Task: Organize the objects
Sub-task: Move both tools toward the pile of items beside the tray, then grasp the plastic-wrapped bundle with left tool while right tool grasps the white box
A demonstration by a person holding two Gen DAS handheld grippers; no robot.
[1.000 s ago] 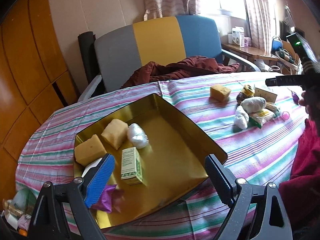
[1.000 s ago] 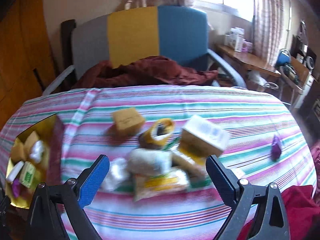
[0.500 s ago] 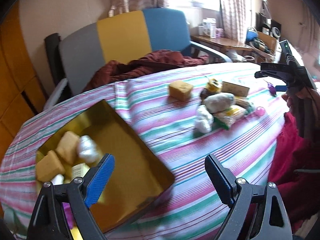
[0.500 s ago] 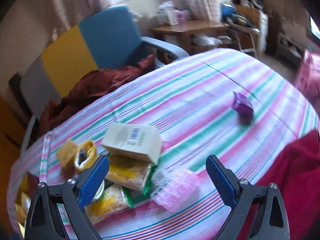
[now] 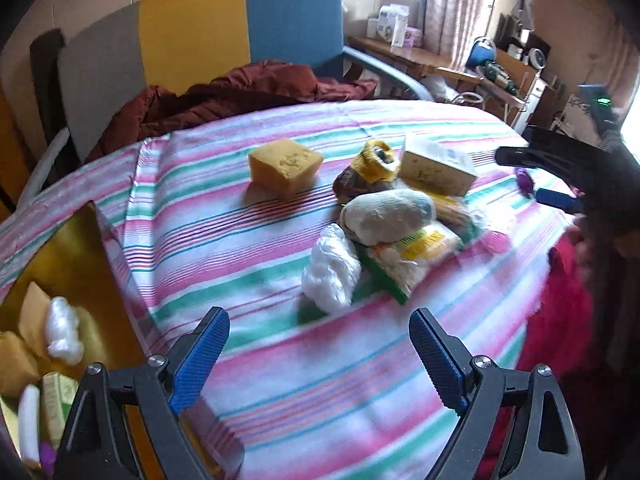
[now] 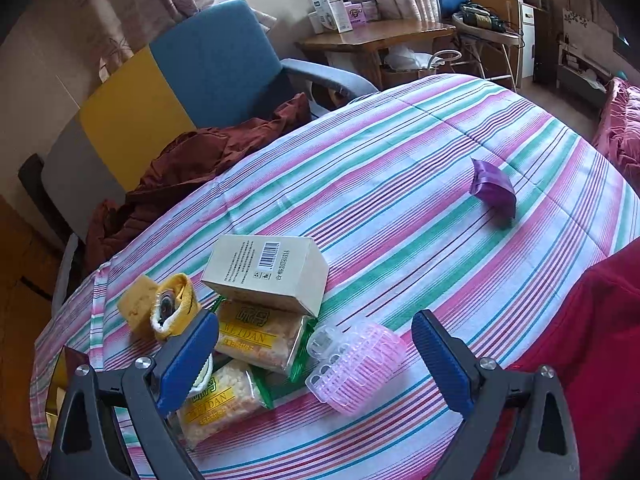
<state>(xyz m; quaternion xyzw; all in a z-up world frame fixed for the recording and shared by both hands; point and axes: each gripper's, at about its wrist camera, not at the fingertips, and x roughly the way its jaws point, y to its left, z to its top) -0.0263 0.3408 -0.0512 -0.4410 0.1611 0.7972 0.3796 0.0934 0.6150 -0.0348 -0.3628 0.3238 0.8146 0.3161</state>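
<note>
Both jaws gape empty: the left gripper (image 5: pixel 316 344) faces a white wad (image 5: pixel 331 272) at 12 o'clock; the right gripper (image 6: pixel 316 354) hovers over a pink basket (image 6: pixel 360 372).

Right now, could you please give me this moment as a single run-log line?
left gripper: open, empty, above tablecloth | right gripper: open, empty, over pink hair roller | gold tray: partly filled | purple packet: apart

Left gripper (image 5: pixel 316 354) and right gripper (image 6: pixel 314 358) both hang empty, fingers spread wide.
</note>
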